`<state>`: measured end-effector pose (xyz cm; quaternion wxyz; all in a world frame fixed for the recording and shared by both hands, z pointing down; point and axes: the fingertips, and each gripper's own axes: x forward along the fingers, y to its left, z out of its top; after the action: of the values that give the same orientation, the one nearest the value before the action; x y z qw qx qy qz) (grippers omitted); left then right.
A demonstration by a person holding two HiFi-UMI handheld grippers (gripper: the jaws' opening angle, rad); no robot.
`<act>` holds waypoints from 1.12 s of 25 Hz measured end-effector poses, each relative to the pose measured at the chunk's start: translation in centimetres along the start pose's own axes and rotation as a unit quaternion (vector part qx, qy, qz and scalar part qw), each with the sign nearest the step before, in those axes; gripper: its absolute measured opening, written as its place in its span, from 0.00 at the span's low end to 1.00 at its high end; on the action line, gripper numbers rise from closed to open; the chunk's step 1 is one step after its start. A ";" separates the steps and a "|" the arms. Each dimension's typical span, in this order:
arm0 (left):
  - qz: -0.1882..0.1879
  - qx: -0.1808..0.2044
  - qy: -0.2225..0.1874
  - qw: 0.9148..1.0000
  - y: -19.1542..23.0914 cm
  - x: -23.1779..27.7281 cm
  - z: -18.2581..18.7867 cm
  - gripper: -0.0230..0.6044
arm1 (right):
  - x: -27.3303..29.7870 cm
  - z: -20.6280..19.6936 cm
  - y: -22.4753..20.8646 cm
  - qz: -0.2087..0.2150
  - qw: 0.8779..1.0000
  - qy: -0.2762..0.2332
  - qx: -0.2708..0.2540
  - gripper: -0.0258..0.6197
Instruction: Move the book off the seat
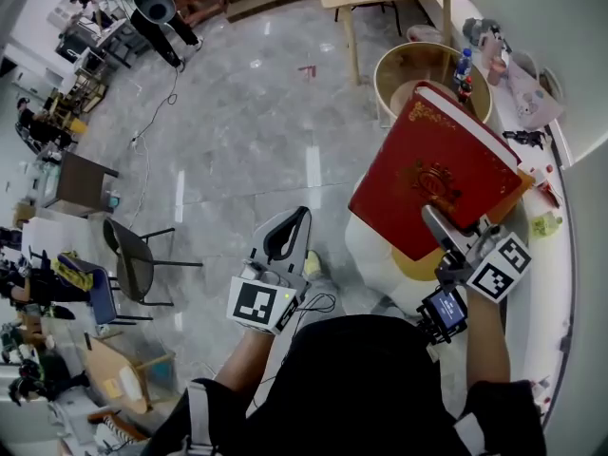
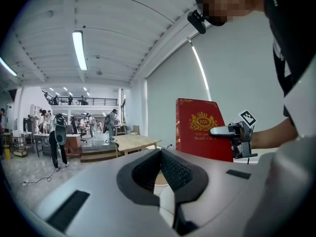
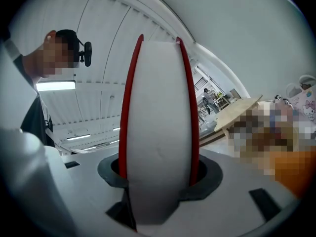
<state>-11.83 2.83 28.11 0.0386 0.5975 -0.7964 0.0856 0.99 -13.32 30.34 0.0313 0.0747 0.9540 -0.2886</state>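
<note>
The book (image 1: 432,174) is bound in deep red, stamped with gold ornament and a gold crowned crest on the cover, and its page block is seen as plain white between the red boards. The left gripper (image 1: 285,238) and the right gripper (image 1: 433,218) are finished in pale grey with dark pads, and each bears a cube patterned with black-and-white squares. The floor (image 1: 237,131) is laid in glossy grey marbled tile, the round table (image 1: 408,65) is made of light wood, and the seat (image 1: 375,245) is white.
</note>
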 end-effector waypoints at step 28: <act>-0.036 -0.080 0.006 0.996 31.9 0.8 -6.6 0.05 | 26.7 -0.6 -0.9 -0.167 0.984 -0.048 -0.049 0.41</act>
<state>-42.84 11.95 31.88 0.0944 0.6201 -0.7785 0.0236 -25.46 -10.38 28.55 0.0314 -0.1016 0.9634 -0.2462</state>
